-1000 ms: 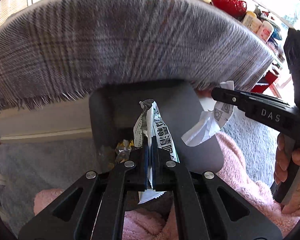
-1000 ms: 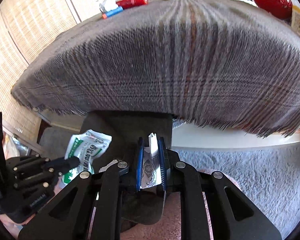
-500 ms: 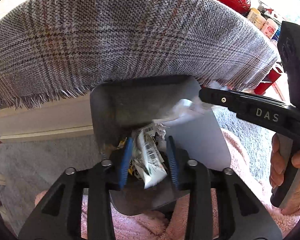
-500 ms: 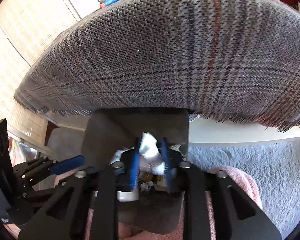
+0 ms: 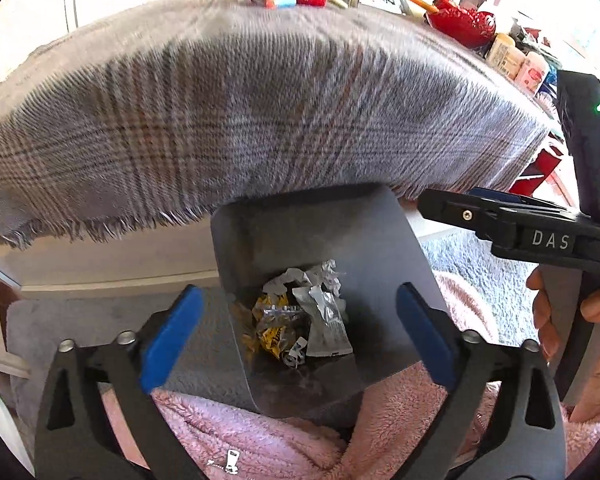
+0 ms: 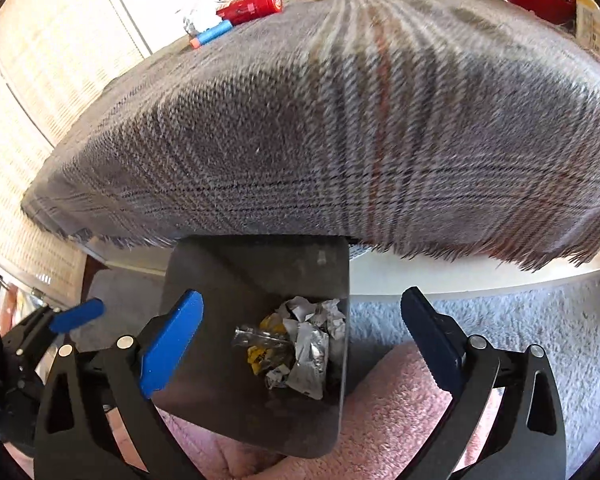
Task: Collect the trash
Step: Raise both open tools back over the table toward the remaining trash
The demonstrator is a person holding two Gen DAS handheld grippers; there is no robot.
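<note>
Left wrist view: left gripper [image 5: 296,332] jaws just opened wide, nothing between; wrappers [image 5: 300,320] dropped at bottom of grey bin [image 5: 380,248]. Retreat best made straight up, clear of rim.

Right wrist view: right gripper [image 6: 302,336] jaws likewise just opened, empty, above bin; table cloth [image 6: 320,140] to be avoided on lift.

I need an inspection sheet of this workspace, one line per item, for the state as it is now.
Surface: plaid cloth covers the table, fringe over the edge.
Job's things: crumpled wrappers lie inside the grey bin.
Clutter: red tube, foam dart, red basket at the far edge.
Grippers: left tongs and right tongs just opened, nothing between them.
Cables: nothing seen.
Surroundings: grey carpet, pink fleece.
</note>
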